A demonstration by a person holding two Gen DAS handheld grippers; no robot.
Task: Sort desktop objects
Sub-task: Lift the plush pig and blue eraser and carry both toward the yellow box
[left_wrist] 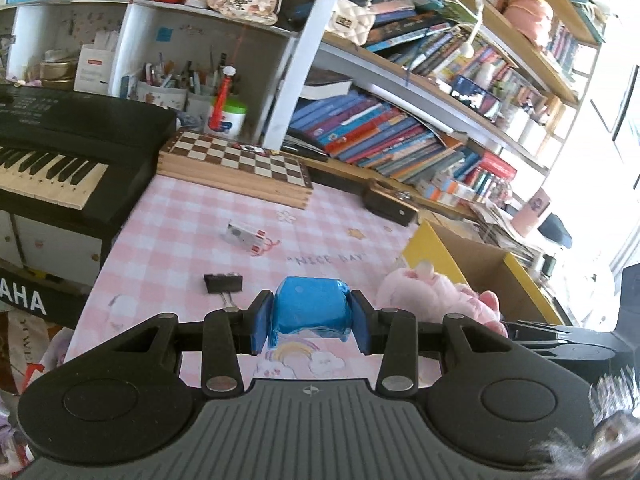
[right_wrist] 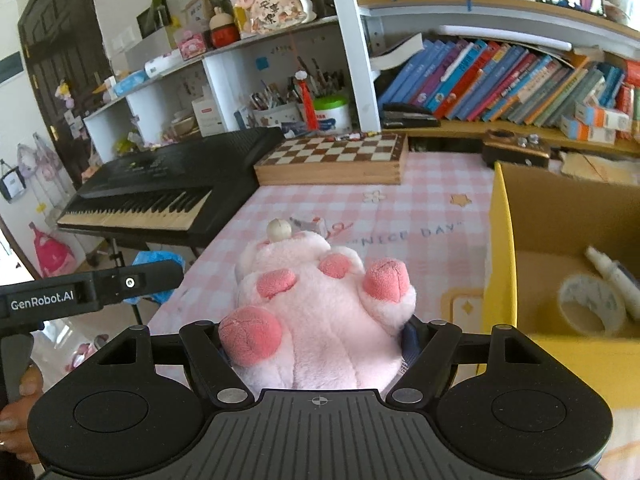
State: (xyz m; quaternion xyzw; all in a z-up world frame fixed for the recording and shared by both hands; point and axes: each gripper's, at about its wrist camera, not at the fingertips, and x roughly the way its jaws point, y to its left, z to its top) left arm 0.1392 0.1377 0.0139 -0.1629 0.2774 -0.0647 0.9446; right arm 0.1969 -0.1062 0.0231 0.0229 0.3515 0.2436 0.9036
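My left gripper (left_wrist: 311, 322) is shut on a blue wrapped block (left_wrist: 310, 306), held above the pink checked desk mat (left_wrist: 192, 232). A pink plush toy (right_wrist: 316, 316) fills my right gripper (right_wrist: 320, 344), whose jaws grip it from both sides; it shows at the right in the left wrist view as the plush (left_wrist: 436, 296). Right of the plush stands an open yellow cardboard box (right_wrist: 500, 248) with a roll of tape (right_wrist: 588, 304) and a white tube (right_wrist: 612, 280) inside. A black binder clip (left_wrist: 223, 283) and a small white pack (left_wrist: 246, 236) lie on the mat.
A wooden chessboard box (left_wrist: 236, 166) sits at the back of the mat and a black keyboard (left_wrist: 52, 160) stands left of it. A dark wooden box (left_wrist: 390, 202) lies near the bookshelf (left_wrist: 400, 136). Pen cups (left_wrist: 160, 92) crowd the white shelf behind.
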